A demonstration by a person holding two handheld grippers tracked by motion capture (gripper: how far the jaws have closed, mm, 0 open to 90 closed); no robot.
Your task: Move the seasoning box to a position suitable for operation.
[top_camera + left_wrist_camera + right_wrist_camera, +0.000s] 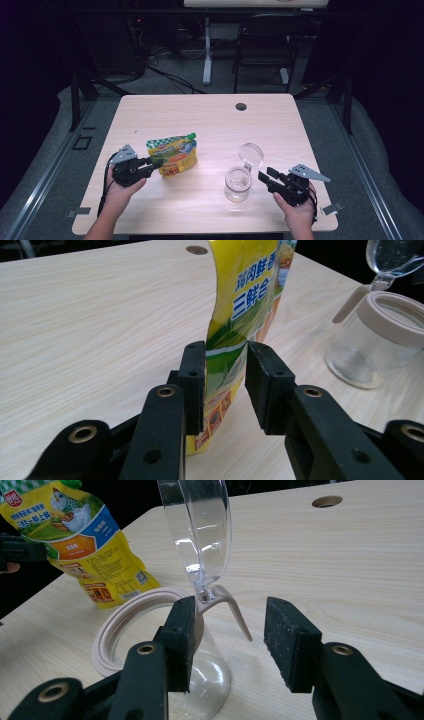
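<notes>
Tongs left straddling the upright yellow pouch on the desk, not yet pinching; tongs right spread beside the glass jar with its flipped-up lid: best squeezed low and firmly before lifting toward the mouth.

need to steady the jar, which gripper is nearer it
Right. The right gripper sits just beside the jar, its jaws open by the hinge; the left gripper is across the table at the pouch.
</notes>
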